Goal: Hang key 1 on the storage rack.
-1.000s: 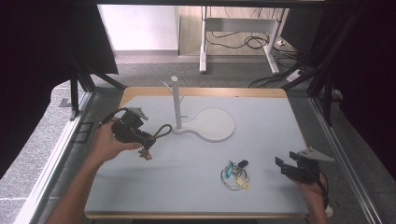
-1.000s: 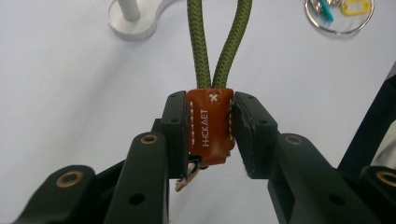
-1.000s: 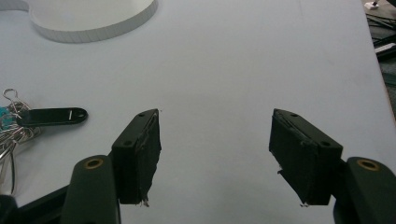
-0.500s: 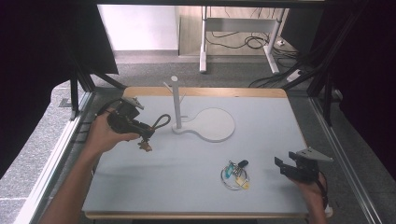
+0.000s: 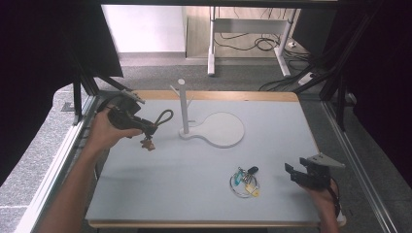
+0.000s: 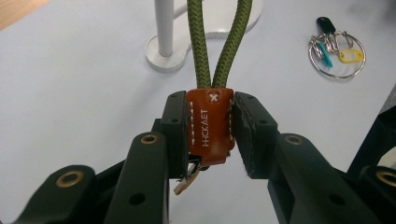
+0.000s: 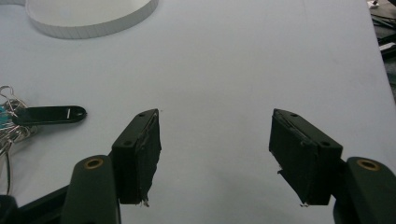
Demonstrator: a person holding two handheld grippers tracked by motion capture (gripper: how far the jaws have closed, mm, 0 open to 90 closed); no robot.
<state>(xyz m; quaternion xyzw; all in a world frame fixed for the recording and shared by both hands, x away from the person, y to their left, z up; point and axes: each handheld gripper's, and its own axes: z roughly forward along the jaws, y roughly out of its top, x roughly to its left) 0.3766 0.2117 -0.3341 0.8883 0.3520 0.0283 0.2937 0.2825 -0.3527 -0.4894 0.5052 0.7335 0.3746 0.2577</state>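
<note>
Left gripper raised at the table's left edge, jaws clamped, forearm stretching in from below, right gripper low at the near right corner, jaws apart, nothing between.

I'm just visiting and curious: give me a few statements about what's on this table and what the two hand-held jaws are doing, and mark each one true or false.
1. The left gripper is clamped on the brown leather tab of a green rope loop. True.
2. The right gripper holds the key ring. False: its jaws stand open with nothing between them; the key ring lies on the table.
3. The rope loop hangs on the white stand. False: it is beside the white stand, held in the air.
4. The key ring carries a yellow tag. True.
</note>
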